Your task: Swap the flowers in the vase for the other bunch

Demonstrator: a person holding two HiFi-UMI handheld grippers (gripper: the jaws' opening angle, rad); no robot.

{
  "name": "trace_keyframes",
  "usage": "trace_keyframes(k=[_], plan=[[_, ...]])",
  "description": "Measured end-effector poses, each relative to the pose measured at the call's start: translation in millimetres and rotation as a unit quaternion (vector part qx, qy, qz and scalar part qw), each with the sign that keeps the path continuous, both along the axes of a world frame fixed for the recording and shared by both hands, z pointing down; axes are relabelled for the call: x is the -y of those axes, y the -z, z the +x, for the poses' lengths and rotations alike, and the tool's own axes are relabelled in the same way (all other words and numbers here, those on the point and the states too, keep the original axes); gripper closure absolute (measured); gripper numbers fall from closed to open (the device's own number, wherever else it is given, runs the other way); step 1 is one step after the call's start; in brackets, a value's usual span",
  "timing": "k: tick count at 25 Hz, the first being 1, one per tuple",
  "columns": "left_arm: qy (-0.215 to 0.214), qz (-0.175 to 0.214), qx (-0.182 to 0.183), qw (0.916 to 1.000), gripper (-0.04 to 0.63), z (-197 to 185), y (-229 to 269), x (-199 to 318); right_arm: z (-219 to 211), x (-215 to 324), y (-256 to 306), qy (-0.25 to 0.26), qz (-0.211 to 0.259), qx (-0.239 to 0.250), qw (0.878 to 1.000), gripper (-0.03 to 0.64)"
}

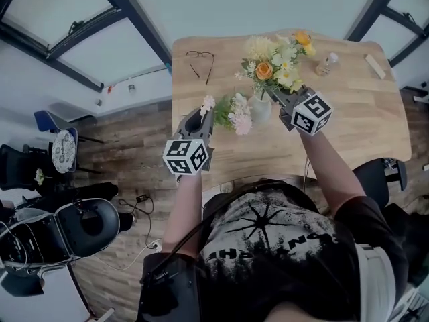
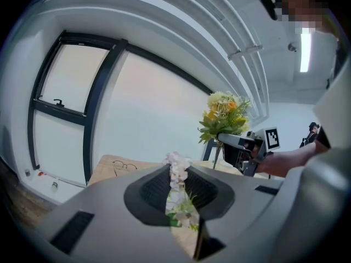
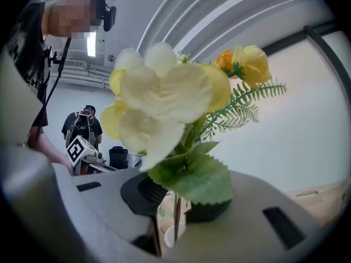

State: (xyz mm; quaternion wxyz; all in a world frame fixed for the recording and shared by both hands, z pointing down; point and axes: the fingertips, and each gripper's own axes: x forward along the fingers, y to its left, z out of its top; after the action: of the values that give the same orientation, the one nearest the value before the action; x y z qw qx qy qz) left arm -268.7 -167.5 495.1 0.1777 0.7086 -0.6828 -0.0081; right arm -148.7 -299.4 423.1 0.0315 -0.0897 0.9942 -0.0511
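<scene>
The wooden bench [image 1: 348, 113] carries everything. The big yellow bunch [image 1: 278, 66] stands upright left of its middle, its stem pinched tight in the right tool [image 1: 280, 99]. The stem points straight down at the white vase [image 1: 260, 107] right under it. The small pink bunch [image 1: 236, 116] lies sideways just left of the vase, pinched in the left tool [image 1: 201, 118], so the right hand is nearer

White flower sprig [image 2: 177, 174] clamped between jaws
</scene>
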Motion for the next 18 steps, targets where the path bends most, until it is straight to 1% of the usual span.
trace_keyframes(k=[4,9,18], plan=[[-0.003,-0.003,-0.001,1.0000,0.518,3,-4,4,1,-2,-15,0.002,0.004,-0.005,1.000,0.548],[-0.011,-0.008,-0.005,0.9999,0.518,8,-11,6,3,-2,-31,-0.010,0.017,-0.021,1.000,0.545],[-0.010,-0.010,-0.016,0.9998,0.518,12,-18,7,9,0,-58,-0.021,0.008,-0.051,0.998,0.513]])
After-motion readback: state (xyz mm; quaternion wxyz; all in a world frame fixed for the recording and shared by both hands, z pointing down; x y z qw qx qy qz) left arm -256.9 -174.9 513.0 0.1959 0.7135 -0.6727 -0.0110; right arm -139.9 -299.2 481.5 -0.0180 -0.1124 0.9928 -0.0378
